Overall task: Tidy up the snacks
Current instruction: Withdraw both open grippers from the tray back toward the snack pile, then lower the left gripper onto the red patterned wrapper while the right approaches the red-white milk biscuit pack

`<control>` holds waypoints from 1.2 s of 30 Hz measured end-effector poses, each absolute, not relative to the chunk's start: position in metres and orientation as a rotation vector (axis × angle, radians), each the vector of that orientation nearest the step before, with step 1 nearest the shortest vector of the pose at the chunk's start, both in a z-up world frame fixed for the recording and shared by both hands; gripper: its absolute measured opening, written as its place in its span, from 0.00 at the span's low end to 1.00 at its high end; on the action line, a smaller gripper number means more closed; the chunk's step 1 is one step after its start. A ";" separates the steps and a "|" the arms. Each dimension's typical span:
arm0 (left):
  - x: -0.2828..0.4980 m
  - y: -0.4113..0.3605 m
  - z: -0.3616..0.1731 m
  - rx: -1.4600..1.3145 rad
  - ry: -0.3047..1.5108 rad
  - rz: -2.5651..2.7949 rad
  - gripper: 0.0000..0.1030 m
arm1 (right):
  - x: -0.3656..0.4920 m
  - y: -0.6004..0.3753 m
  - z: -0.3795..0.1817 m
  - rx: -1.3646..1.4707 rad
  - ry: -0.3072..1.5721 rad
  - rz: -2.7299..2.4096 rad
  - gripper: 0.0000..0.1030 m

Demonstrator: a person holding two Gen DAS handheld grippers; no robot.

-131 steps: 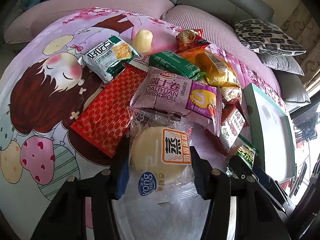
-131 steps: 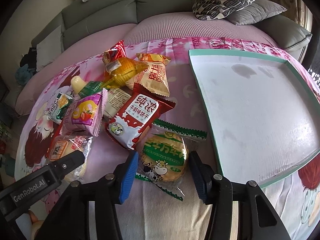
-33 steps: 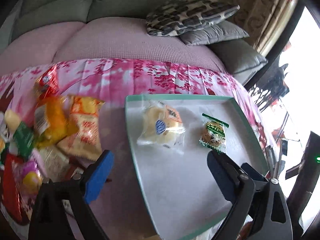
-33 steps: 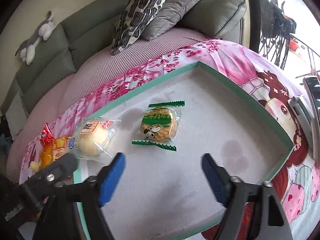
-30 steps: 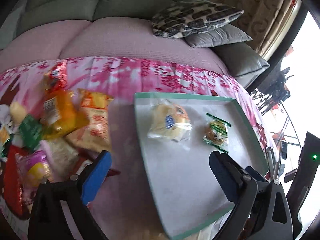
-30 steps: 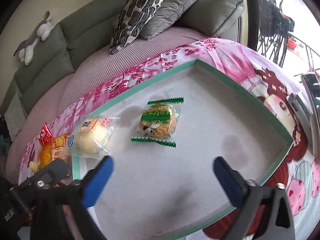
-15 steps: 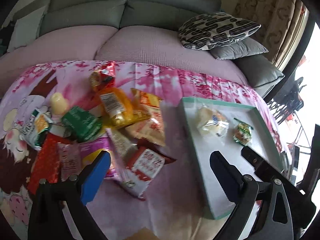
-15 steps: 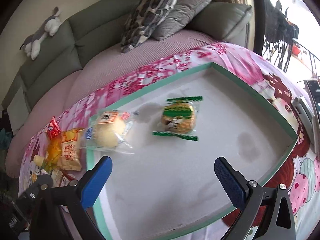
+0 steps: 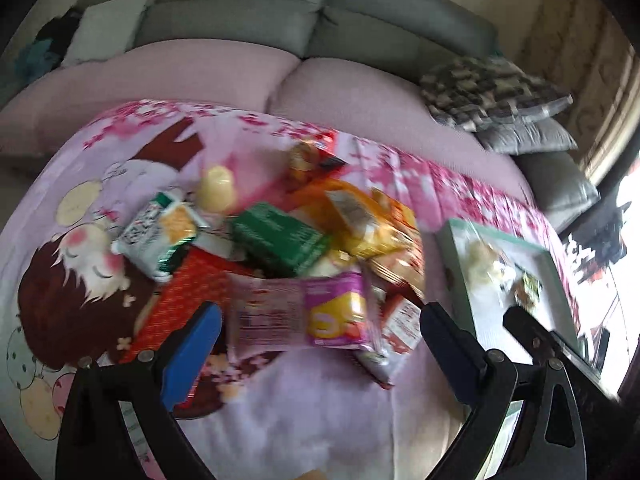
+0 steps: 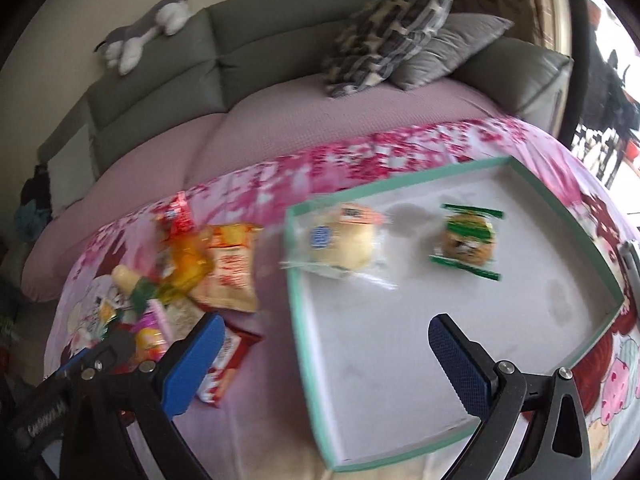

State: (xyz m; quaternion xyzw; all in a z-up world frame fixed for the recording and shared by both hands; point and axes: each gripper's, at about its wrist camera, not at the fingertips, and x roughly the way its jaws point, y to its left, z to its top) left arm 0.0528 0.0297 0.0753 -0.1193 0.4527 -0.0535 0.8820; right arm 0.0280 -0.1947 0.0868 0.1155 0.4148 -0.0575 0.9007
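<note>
**Two snacks boxed, both grippers back toward the pile**

Delivered since a few seconds ago: the round pale steamed cake in clear wrap (image 10: 344, 246), resting inside the shallow white box with the teal rim (image 10: 296, 280) near its far left corner, one wrapper edge lying over the left rim; and the round biscuit in the green-edged clear packet (image 10: 466, 240), lying flat beside it toward the far right corner. Rest of the box floor bare.

Left gripper (image 9: 316, 344) spread wide and empty, swung away from the box within the last second and now aimed at the heap on the pink cartoon-print blanket (image 9: 100, 208). Directly ahead, between the blue pads: the purple Swiss-roll packet (image 9: 304, 312), flat on top of the pile near the blanket's front edge. Behind it, the dark green packet (image 9: 280, 236), the orange-yellow bag (image 9: 360, 216) and the red patterned packet (image 9: 188, 296), all overlapping. View blurred by motion, so finer labels unreadable.

Right gripper (image 10: 324, 360) likewise wide open, holding nothing, hovering over the box's near left edge.

Judged from this: first pair finished, second round beginning, with the purple packet the likely next pick for the left side. Most of the pile not yet moved.
</note>
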 end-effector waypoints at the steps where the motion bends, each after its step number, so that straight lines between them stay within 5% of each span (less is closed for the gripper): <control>1: 0.052 0.036 0.076 -0.257 0.939 -0.101 0.97 | 0.029 -0.188 0.087 0.235 0.861 -0.104 1.00; 14: 0.060 0.107 0.052 -0.327 1.023 0.087 0.97 | 0.039 -0.124 0.071 0.188 0.913 -0.015 0.99; 27: 0.069 0.110 0.021 -0.258 1.122 0.133 0.97 | 0.051 -0.120 0.047 0.185 0.963 -0.051 0.79; 36: 0.071 0.106 0.010 -0.215 1.145 0.143 0.97 | 0.059 -0.119 0.037 0.197 0.965 -0.048 0.78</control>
